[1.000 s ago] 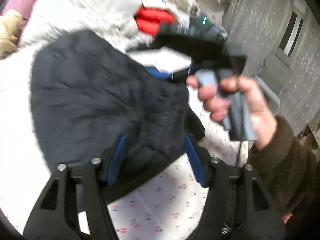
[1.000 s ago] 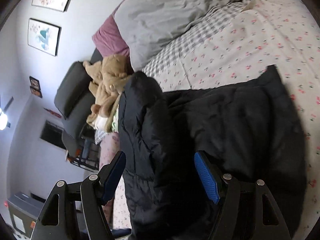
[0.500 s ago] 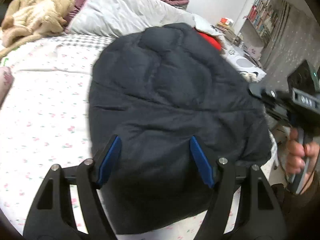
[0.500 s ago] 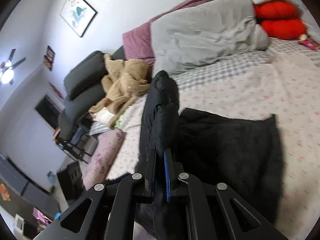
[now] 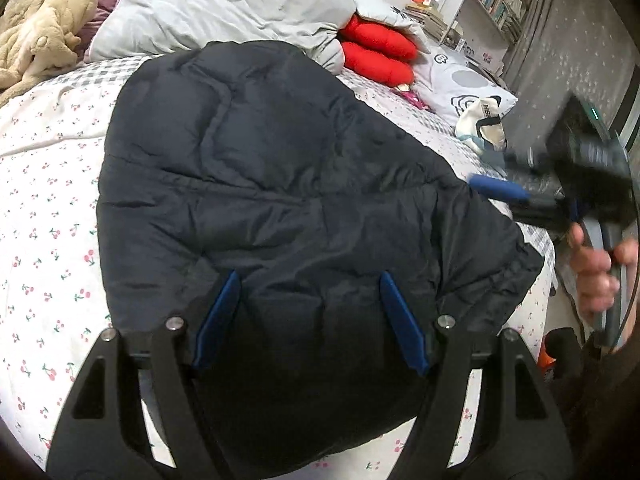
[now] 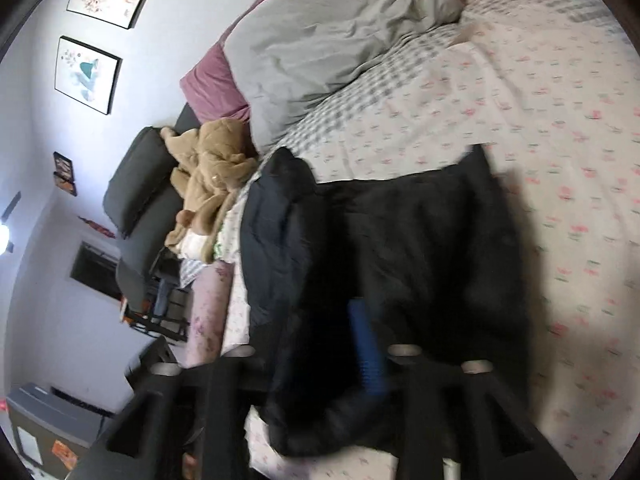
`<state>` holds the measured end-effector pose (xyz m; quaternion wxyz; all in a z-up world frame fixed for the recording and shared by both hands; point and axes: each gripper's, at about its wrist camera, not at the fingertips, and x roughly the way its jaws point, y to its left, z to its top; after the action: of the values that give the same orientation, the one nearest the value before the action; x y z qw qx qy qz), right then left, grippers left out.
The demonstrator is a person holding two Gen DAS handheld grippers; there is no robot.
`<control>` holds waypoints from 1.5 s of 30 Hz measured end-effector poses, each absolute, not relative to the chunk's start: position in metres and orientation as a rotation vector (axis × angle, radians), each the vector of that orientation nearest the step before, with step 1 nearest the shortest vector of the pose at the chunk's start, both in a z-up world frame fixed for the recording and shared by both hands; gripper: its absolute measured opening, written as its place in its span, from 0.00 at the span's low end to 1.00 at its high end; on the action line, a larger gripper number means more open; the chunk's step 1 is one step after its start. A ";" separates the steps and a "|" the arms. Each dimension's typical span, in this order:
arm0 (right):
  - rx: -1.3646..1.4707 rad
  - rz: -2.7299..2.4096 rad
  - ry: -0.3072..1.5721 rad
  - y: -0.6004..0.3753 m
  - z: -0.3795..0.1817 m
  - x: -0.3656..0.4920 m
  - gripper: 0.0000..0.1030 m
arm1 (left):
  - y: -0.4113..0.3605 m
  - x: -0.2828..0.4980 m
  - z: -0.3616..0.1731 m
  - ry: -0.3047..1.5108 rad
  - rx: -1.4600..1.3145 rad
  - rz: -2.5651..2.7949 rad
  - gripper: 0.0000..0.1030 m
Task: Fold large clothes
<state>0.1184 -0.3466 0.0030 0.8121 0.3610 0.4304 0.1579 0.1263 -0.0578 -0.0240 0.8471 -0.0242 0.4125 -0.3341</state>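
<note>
A dark navy puffer jacket [image 5: 280, 184] lies folded in a mound on the cherry-print bed sheet [image 5: 44, 208]. My left gripper [image 5: 308, 304] is open, its blue fingers spread over the jacket's near edge without clamping it. My right gripper [image 5: 500, 192] shows at the jacket's right edge in the left wrist view, held in a hand. In the right wrist view the jacket [image 6: 420, 248] fills the middle, and one blue finger [image 6: 366, 356] shows with jacket fabric bunched beside it; the other finger is hidden by fabric.
A grey duvet [image 5: 224, 4] and purple pillow lie at the head of the bed. Two red cushions [image 5: 376, 56], a white printed pillow [image 5: 464, 84] and a small white item [image 5: 484, 128] sit far right. A tan plush blanket [image 6: 212, 172] lies on a dark chair left of the bed.
The right gripper was shut on the jacket's fold half a second ago; now its view is blurred and tilted, with fabric between the fingers. The left gripper stays open over the jacket.
</note>
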 end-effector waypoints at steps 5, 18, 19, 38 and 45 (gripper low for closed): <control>0.713 0.401 0.929 -0.296 -0.005 0.149 0.09 | -0.052 0.121 -0.022 0.865 -0.038 -0.698 0.70; 0.361 0.351 1.012 -0.277 0.007 0.048 0.10 | -0.047 0.131 -0.013 0.821 -0.190 -0.693 0.70; 0.343 0.332 1.060 -0.281 -0.005 0.046 0.10 | -0.057 0.129 -0.019 0.846 -0.149 -0.708 0.70; 0.857 0.137 1.036 -0.368 -0.043 0.102 0.93 | -0.094 0.105 -0.041 0.856 0.081 -0.743 0.71; 0.585 0.106 0.942 -0.333 -0.026 0.132 0.22 | -0.077 0.110 -0.024 0.848 0.027 -0.693 0.77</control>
<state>0.1315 -0.3335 -0.0261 0.8489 0.2778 0.4468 0.0502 0.1103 -0.0772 -0.0243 0.8538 0.0128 0.4031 -0.3292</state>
